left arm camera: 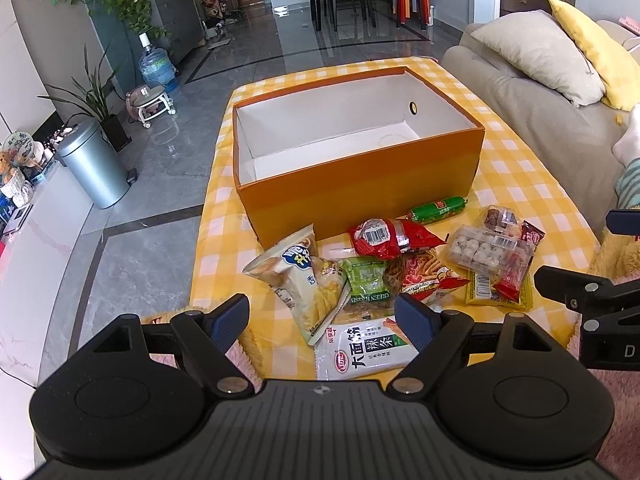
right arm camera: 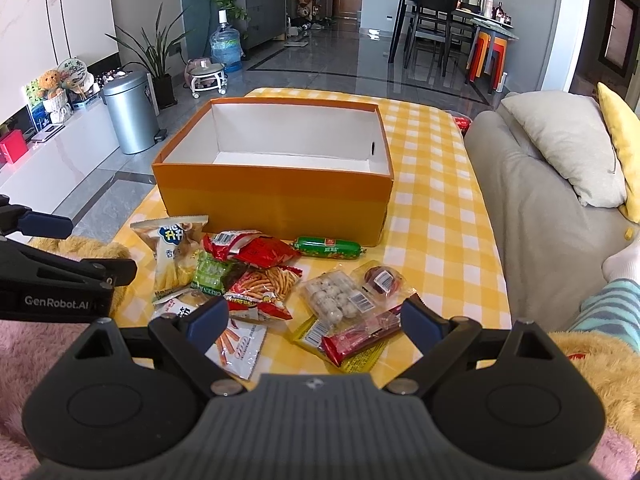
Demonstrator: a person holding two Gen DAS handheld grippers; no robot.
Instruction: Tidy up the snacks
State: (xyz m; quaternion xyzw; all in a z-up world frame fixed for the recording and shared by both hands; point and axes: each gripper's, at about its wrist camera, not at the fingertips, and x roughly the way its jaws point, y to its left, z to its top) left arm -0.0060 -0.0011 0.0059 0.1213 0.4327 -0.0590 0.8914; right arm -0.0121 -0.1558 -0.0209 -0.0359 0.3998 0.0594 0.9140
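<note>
1. An orange box (left arm camera: 360,184) with a white inside stands open and empty in the middle of the left wrist view, on a yellow checked cloth (left arm camera: 516,168); in the right wrist view the same box (right arm camera: 276,200) sits centre frame.
2. The snacks lie in a loose heap on the cloth just below the box in both views, none of them inside it.
3. A green sausage stick (left arm camera: 437,209) lies nearest the box's front wall, to the right of centre.
4. A red packet (left arm camera: 394,237) lies just below it, overlapping a green raisin pouch (left arm camera: 366,282) and a bag of orange sticks (left arm camera: 424,276).
5. A pale chip bag (left arm camera: 302,280) lies at the left of the heap, tilted, its top corner close to the box.
6. A white packet with large black characters (left arm camera: 366,346) lies lowest in the frame, between the left gripper's fingers.
7. At the right, a clear pack of pale balls (left arm camera: 478,250) rests on a yellow packet (left arm camera: 486,288), with a slim red bar (left arm camera: 516,266) across them.
8. The left gripper (left arm camera: 322,322) hovers with jaws wide apart, gripping nothing.
9. The right gripper (right arm camera: 316,318) also stands wide open above the red bar (right arm camera: 360,336) and holds nothing.
10. A grey sofa (left arm camera: 532,100) with cushions fills the right side.
</note>
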